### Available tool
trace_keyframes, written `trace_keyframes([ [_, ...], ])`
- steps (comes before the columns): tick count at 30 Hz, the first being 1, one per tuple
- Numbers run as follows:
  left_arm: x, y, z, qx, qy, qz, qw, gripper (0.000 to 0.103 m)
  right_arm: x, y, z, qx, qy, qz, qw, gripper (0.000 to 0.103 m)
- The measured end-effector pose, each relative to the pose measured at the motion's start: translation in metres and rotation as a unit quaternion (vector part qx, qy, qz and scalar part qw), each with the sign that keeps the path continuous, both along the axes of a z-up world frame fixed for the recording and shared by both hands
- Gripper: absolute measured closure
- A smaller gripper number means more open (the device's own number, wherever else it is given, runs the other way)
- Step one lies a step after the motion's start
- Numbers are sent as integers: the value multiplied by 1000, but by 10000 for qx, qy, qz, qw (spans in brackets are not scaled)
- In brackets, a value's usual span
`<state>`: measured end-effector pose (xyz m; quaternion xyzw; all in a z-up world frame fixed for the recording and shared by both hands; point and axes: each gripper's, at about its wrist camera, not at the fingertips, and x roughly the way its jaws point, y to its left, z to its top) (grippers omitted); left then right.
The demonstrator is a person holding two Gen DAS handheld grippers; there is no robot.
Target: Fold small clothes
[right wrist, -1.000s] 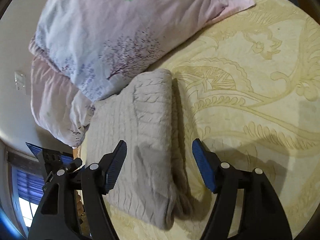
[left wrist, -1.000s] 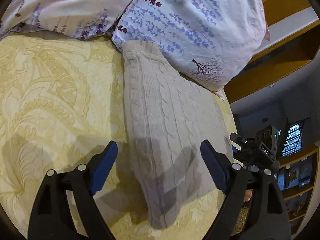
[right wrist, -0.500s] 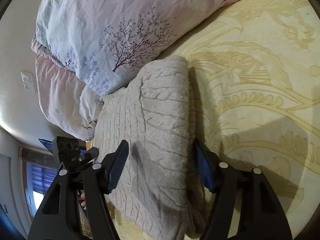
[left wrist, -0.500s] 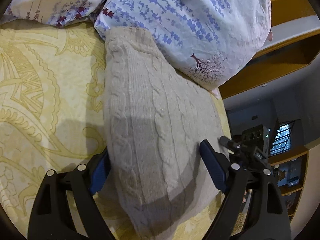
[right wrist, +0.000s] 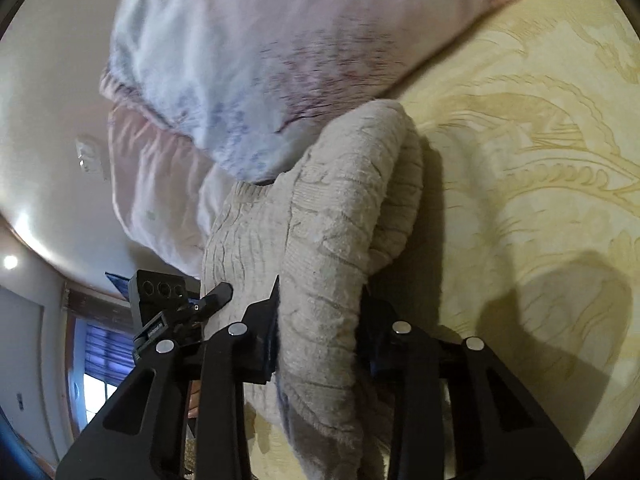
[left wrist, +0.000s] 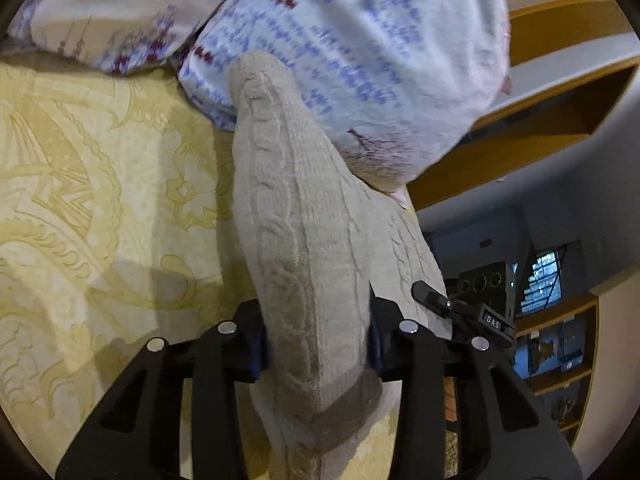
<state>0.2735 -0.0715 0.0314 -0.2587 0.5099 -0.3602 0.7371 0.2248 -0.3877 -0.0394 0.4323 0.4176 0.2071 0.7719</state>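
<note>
A folded beige cable-knit sweater [left wrist: 296, 216] lies on the yellow patterned bedspread [left wrist: 88, 200], its far end against a floral pillow [left wrist: 360, 40]. My left gripper [left wrist: 318, 344] is shut on the sweater's near edge, bunching it into a ridge. In the right wrist view my right gripper [right wrist: 320, 340] is shut on the other end of the sweater [right wrist: 340, 216], which rises in a fold between the jaws. Each view shows the other gripper beyond the sweater: the right gripper in the left wrist view [left wrist: 472, 308], the left gripper in the right wrist view [right wrist: 176, 304].
Two floral pillows [right wrist: 248, 48] lean at the head of the bed. A wooden headboard shelf [left wrist: 560, 92] stands behind them. The bed's edge runs just beyond the sweater; a dark room with shelves [left wrist: 560, 344] and a window [right wrist: 96, 392] lies past it.
Both grippers moved in over the sweater's ends and shut on it. The sweater went from lying flat to being pinched up into a ridge between them.
</note>
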Motion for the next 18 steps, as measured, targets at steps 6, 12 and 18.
trace_keyframes([
  [6,-17,52,20,31,-179,173,9997,65,4,51,28,-346,-452,318,9979,71],
  [12,-22,108,31,216,-365,454,9981,65,19,102,41,-581,-818,616,9930,71],
  [18,-7,138,-7,661,36,677,9955,62,32,145,18,-1373,-603,686,9863,71],
])
